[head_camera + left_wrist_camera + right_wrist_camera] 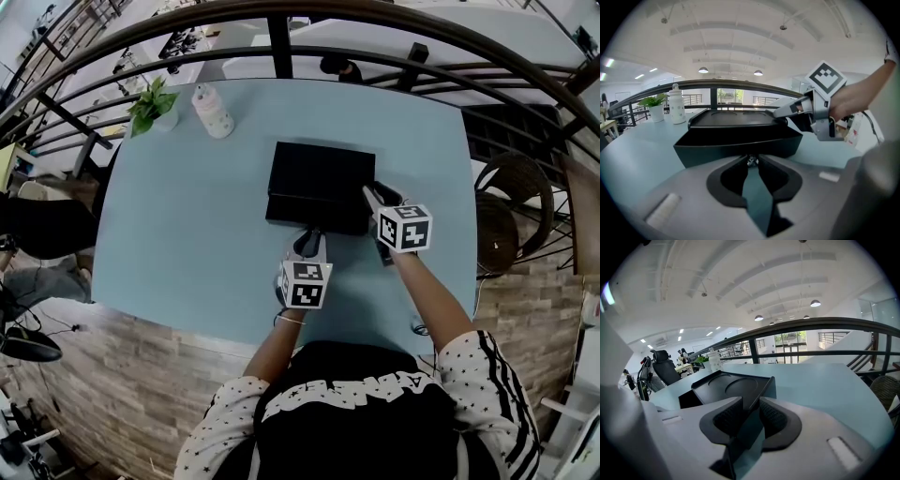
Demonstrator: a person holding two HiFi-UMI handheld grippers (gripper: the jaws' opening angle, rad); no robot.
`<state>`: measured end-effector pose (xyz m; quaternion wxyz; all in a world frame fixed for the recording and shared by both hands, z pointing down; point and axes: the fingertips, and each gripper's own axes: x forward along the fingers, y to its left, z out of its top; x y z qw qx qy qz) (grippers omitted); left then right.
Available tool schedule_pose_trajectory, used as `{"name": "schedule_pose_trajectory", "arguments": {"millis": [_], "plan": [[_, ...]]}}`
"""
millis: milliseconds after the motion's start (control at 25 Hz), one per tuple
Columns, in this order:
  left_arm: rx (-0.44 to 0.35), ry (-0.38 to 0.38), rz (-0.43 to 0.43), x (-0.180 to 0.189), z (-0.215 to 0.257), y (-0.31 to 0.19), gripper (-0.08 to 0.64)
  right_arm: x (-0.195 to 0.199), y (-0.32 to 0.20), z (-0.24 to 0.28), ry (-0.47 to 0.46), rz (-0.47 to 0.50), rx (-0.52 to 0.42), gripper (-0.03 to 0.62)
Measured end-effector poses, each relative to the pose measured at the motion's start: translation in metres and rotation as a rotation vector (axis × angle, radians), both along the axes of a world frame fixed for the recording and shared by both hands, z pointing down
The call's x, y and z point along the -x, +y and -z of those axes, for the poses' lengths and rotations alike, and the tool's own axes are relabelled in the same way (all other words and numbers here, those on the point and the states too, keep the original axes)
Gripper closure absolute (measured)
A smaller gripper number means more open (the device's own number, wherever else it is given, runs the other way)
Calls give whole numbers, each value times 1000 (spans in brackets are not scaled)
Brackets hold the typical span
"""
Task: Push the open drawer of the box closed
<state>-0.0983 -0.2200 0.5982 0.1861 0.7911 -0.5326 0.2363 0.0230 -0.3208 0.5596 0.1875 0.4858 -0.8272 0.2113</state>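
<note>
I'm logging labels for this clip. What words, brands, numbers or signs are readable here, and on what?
Nothing reads clearly.
The shirt: white lettering, upside down and creased, unreadable.
The marker cubes: black-and-white square patterns, no words.
The bottle: print too small to read.
The black box: no label visible.

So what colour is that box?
The box is black; the head view shows it best.

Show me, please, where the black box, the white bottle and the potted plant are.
black box [321, 171], head view, its top panel.
white bottle [214, 114], head view, its body.
potted plant [151, 101], head view, its leaves.
</note>
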Motion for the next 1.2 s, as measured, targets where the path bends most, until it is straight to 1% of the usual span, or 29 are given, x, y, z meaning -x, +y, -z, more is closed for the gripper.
{"name": "schedule_pose_trajectory", "arguments": {"millis": [1200], "plan": [[-11,-11,3,-8,0,-34,560,-3,0,0,-12,3,-15,495]]}}
